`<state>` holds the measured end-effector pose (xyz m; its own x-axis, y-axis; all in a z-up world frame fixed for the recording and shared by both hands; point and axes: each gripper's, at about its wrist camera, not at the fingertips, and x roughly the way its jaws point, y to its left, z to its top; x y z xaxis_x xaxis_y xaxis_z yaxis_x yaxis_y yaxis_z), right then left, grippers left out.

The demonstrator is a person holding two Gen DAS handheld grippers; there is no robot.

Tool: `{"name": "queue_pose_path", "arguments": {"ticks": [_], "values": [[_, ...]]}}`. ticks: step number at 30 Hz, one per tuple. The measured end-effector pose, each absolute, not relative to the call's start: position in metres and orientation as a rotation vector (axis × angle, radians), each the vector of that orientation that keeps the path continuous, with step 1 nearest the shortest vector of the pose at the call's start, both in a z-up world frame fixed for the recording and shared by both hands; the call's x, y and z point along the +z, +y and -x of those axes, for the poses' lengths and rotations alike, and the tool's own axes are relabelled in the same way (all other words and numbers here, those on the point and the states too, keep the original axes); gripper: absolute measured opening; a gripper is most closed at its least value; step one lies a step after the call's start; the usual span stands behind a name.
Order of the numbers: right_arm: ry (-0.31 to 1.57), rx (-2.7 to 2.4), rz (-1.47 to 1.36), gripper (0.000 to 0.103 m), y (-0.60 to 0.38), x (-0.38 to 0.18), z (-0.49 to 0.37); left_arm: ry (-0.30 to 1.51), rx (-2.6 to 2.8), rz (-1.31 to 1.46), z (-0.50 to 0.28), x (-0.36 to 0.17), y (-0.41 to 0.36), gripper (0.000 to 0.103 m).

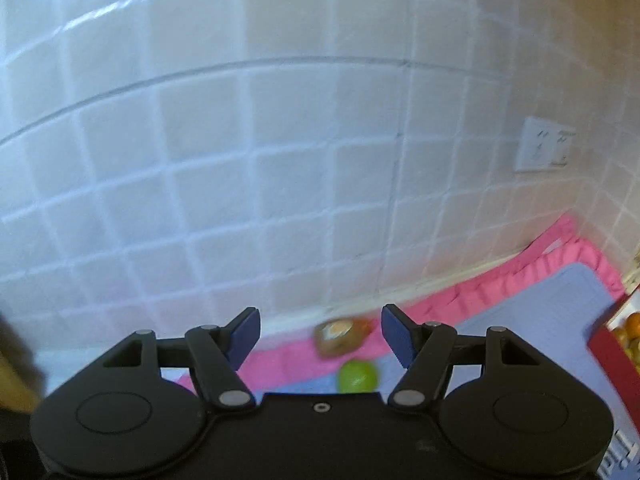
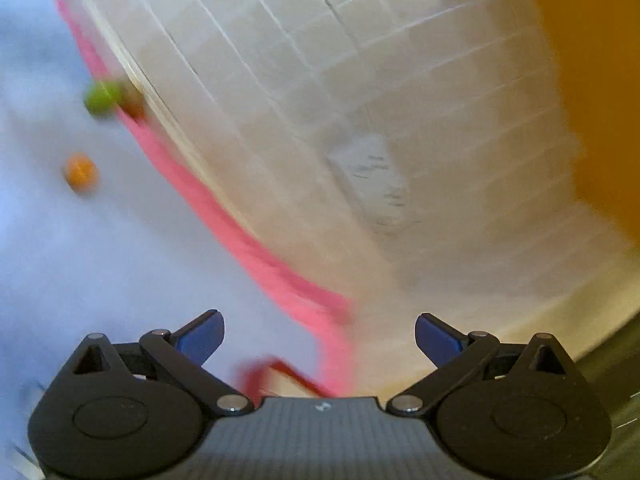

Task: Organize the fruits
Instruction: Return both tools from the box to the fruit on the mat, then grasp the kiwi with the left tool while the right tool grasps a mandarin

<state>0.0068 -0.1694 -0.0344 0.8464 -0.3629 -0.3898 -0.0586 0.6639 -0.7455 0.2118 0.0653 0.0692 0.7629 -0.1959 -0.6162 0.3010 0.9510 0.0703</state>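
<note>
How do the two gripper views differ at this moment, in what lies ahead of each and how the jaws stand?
The left gripper faces the tiled wall squarely, with a green fruit and a brown fruit close ahead. The right gripper sees the wall tilted; the green fruit and an orange fruit lie far off to its left. Its jaws stand wider apart than the left's. Both are open, holding nothing, over the lilac mat.

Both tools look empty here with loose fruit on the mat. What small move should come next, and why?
Probably lower the left tool toward the green fruit. Its jaws stand apart with nothing between them, and that fruit lies loose on the blue mat just ahead of it, outside the red box that already holds fruit.
</note>
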Motion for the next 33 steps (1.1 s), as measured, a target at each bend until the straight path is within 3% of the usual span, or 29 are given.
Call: {"name": "queue_pose_path", "arguments": {"ticks": [16,26,33], "values": [[0.794,0.266,0.208,0.099,-0.129,-0.053,-0.116,0.922,-0.314,-0.120,-0.295,-0.016,0.058,0.080],[0.830,0.309,0.041,0.096,-0.126,-0.086,-0.161,0.990,-0.272,-0.090,-0.345,-0.073,0.034,0.080],[0.858,0.333,-0.009,0.076,-0.127,-0.110,-0.174,1.015,-0.251,-0.064,-0.362,-0.096,0.025,0.081]]}}
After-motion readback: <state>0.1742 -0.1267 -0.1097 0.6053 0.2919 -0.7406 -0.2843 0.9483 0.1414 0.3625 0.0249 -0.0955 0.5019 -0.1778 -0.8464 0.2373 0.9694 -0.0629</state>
